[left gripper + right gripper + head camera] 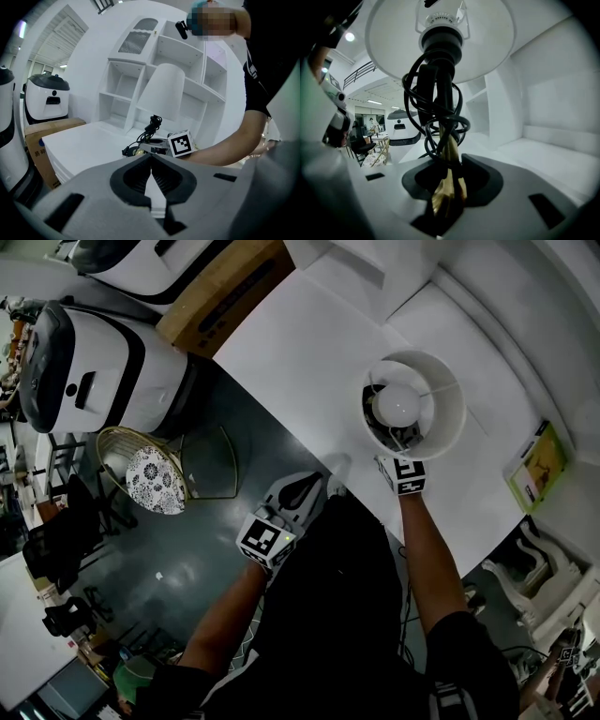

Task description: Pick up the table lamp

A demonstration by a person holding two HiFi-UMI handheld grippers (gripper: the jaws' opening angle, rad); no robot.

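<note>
- Fingers of the right gripper (449,187) clamp the table lamp (440,51) by its brass stem, wrapped in black cord (415,110).
- Left gripper (151,180) has its jaws together, empty.
- Lamp is above the white table (281,352).

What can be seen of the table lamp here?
The table lamp has a white tapered shade, open on top, with a round white bulb inside. Its brass-coloured stem is upright, with a black cord coiled round it. The right gripper is shut on that stem. The lamp is over the white table, near its edge.
</note>
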